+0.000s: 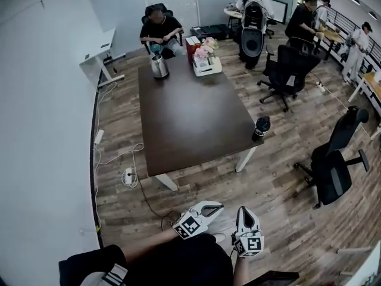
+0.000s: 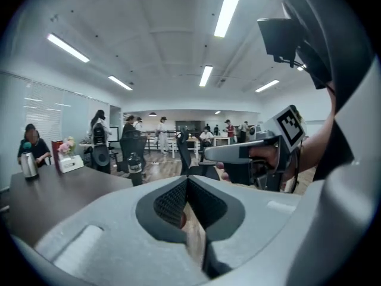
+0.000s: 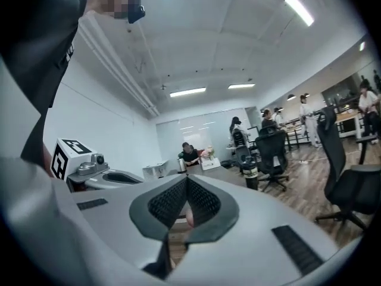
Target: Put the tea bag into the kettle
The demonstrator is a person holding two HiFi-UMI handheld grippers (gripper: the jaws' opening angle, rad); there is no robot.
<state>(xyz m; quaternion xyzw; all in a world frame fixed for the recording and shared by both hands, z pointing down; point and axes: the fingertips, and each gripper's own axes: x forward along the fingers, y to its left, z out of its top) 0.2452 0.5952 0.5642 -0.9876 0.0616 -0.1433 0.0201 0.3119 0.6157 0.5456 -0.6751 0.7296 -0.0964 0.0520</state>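
While held close to body, well short of table (image 1: 190, 121): left gripper (image 1: 218, 207) jaws pressed together, empty; right gripper (image 1: 244, 210) likewise. Kettle (image 1: 159, 66) at table's far end, near flower box (image 1: 206, 65). Tea bag not discernible.

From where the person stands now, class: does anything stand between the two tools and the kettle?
Nothing visible does. The left tool and right tool are over the floor, short of the table; bare tabletop runs to the kettle at its far end. The black bottle and flower box sit aside.
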